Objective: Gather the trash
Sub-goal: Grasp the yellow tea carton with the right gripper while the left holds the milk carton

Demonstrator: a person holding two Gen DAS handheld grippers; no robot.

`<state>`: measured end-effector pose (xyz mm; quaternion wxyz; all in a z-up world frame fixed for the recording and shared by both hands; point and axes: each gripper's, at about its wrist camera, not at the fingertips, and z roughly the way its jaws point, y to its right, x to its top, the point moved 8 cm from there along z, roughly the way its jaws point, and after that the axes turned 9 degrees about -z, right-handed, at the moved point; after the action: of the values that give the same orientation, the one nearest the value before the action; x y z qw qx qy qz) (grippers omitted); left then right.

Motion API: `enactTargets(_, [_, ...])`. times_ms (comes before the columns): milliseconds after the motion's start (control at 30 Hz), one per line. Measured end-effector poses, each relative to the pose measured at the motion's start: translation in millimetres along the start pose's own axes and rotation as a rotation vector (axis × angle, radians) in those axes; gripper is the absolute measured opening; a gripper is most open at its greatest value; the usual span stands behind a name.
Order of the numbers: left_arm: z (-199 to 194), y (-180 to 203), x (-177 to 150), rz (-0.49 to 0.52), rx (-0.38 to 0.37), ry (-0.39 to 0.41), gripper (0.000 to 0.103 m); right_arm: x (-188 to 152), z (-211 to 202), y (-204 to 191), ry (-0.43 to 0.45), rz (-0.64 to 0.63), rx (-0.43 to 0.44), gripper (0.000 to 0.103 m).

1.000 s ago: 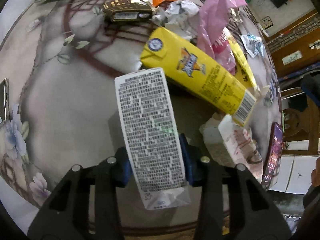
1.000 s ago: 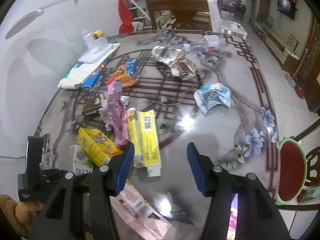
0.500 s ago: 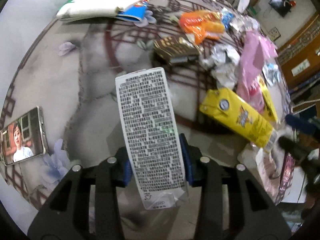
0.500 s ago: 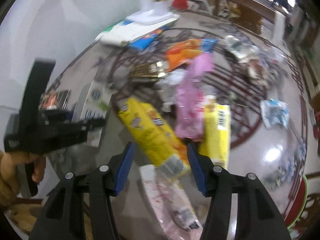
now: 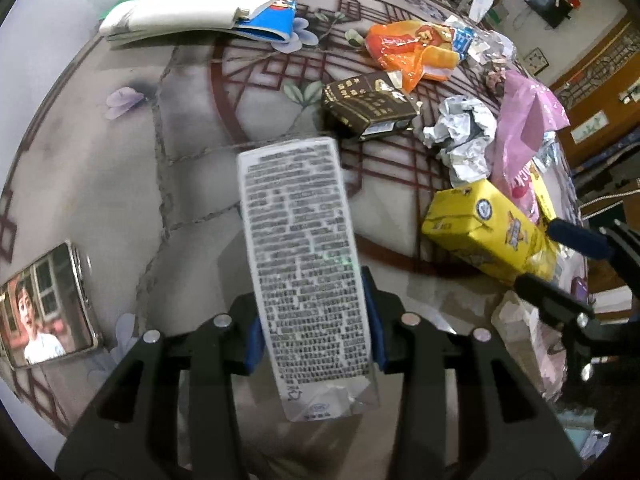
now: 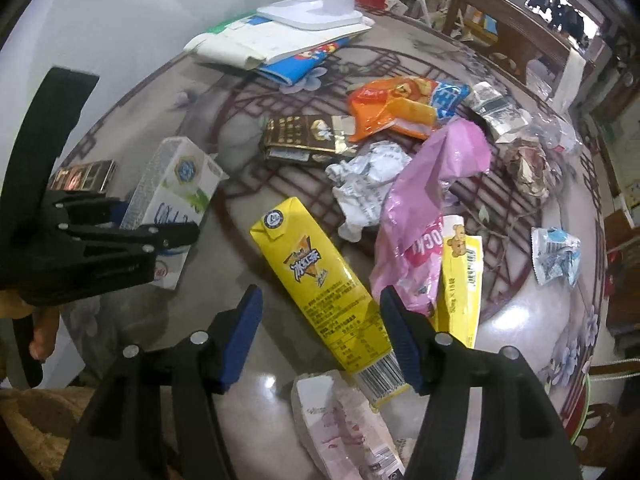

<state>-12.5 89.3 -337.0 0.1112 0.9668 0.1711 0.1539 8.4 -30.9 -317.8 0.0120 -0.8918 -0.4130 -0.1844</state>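
a white printed drink carton [image 5: 308,280] is clamped by the left hand-held gripper [image 5: 314,326] above bare worktop [image 5: 120,184]. the right hand-held gripper [image 6: 320,336] is spread wide around the yellow rectangular drink carton [image 6: 320,292], beside the pink plastic bag [image 6: 424,216].

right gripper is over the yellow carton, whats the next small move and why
Probably lower the right gripper a little and shut it on the yellow carton. Its jaws stand open on either side of the carton's lower end, which lies flat on the table. The left gripper is already shut on the white carton, so it cannot take this one.
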Motion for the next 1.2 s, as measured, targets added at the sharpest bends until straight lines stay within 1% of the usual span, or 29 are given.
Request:
enactTargets(167, [4.9,6.2,1.3,0.034,-0.024,-0.017,0.039,-0.7,7.2,5.2,-0.025,0.017,-0.021,0.062])
enactTargets(267, [6.0,6.8,1.6,0.048,-0.033,-0.021,0.039,1.2,6.5,6.7,-0.026,0.035,-0.012,0.062])
enactTargets(433, [6.6,3.9,0.4,0.041,-0.043,-0.032,0.039,5.9,4.2,13.1,-0.016,0.06,0.001,0.062])
enactTargets(633, [5.0,1.4,1.4,0.032,-0.051,-0.025,0.039,4.1,23.2,22.3,-0.095,0.039,0.032,0.062])
enactTargets(733, [3.6,1.4,2.2,0.032,-0.056,-0.02,0.039,-0.3,33.5,21.1,-0.137,0.011,0.044,0.062])
enactTargets(800, [2.9,1.1,2.8,0.033,-0.052,-0.012,0.038,-4.2,40.9,18.1,-0.166,-0.012,0.039,0.062])
enactTargets(833, [2.1,0.5,3.3,0.034,-0.048,-0.008,0.037,-5.6,42.3,16.3,-0.171,-0.02,0.037,0.055])
enactTargets(867, [1.0,-0.6,3.2,0.034,-0.047,-0.004,0.036,-5.9,41.3,13.8,-0.162,-0.026,0.036,0.048])
enactTargets(900, [-0.4,-1.2,3.8,0.033,-0.047,0.002,0.036,-5.5,40.1,12.8,-0.154,-0.026,0.041,0.045])
enactTargets(933, [-3.2,-2.4,5.4,0.027,-0.047,0.014,0.036,-4.1,36.5,10.6,-0.135,-0.02,0.051,0.037])
enactTargets(967, [-5.6,-3.0,6.9,0.023,-0.048,0.023,0.036,-2.4,33.5,9.5,-0.119,-0.015,0.056,0.035])
enactTargets(1133, [-26.8,0.7,23.0,0.011,-0.054,0.102,0.036,16.3,4.7,14.8,-0.005,0.037,0.064,0.034])
enactTargets(1200, [-37.3,5.3,30.0,0.01,-0.065,0.133,0.036,26.7,-12.5,22.2,0.054,0.069,0.05,0.034])
